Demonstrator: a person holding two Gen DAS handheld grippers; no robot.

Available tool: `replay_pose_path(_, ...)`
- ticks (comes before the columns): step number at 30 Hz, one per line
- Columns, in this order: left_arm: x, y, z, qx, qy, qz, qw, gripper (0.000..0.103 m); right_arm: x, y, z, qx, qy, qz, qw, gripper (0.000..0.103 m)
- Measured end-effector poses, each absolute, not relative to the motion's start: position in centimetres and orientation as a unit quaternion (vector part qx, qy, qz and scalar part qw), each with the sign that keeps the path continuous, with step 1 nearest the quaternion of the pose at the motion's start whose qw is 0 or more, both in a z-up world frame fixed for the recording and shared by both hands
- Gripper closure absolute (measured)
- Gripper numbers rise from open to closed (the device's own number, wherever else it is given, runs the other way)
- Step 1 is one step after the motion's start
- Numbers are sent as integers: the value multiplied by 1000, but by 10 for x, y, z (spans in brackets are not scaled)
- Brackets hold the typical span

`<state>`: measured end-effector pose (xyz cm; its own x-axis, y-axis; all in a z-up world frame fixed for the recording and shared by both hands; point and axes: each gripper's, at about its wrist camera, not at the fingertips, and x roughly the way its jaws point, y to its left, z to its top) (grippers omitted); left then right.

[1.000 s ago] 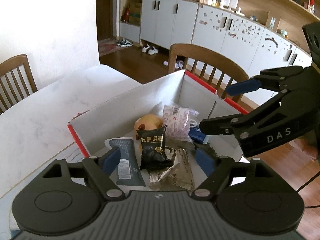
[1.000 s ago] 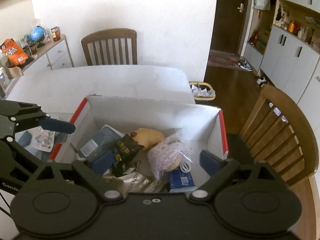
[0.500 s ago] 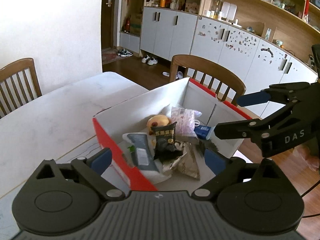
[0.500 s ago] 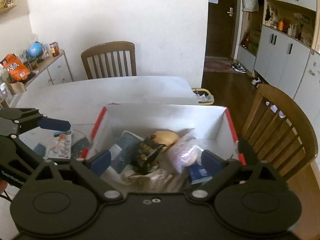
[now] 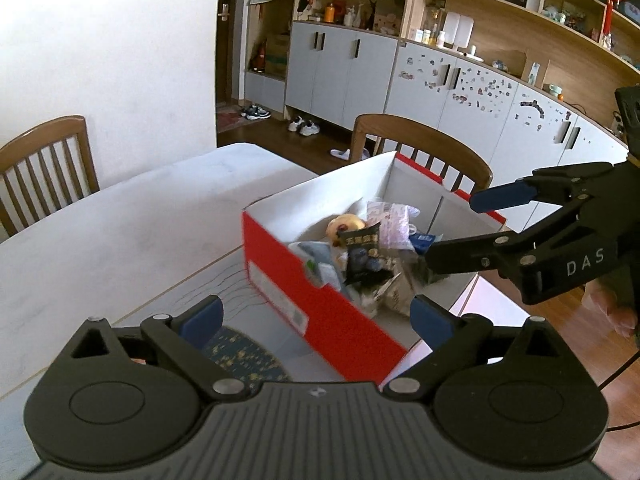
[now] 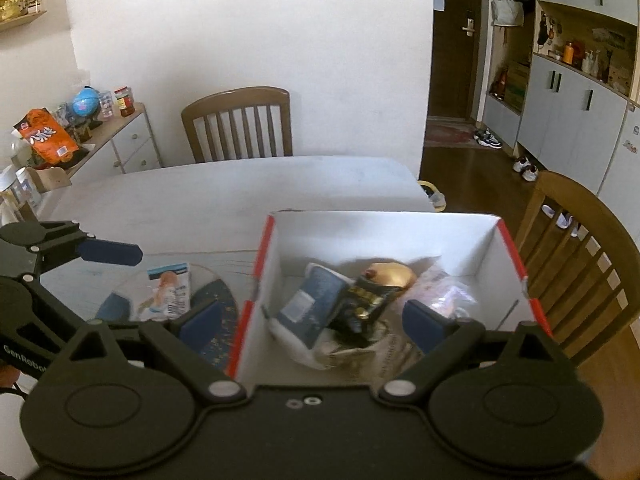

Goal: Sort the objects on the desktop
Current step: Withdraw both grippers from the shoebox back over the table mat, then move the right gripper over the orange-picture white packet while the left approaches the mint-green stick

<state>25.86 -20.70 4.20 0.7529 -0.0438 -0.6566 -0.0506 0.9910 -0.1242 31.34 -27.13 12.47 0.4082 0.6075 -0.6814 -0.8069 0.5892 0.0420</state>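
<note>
Snack packet (image 6: 168, 292) and a dark patterned mat (image 6: 216, 320) sit on the table's (image 6: 224, 192) left part, under the left gripper (image 5: 316, 318), jaws just spread wide, nothing between them. Right next to that, the red-and-white box (image 6: 384, 228) holds piled-up packets, black pouch (image 6: 366, 300) on top. Right gripper (image 6: 312, 322) hangs over it, also spread, empty.

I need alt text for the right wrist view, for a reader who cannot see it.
An open red and white box on a white table holds snack packets, among them a black packet. The open right gripper is above its near edge. The open left gripper is at left above a small packet outside the box.
</note>
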Motion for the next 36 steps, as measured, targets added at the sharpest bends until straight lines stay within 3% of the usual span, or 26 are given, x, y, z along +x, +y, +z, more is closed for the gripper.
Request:
replay_pose_path(21,182,-147,20,-72,359,11,930,0,248,-189,115,-153,335,461,808,5)
replay_pose_path(36,164,-118,-20,-73,376,19,923,0,235,-129,78,-181,358,477,782,5)
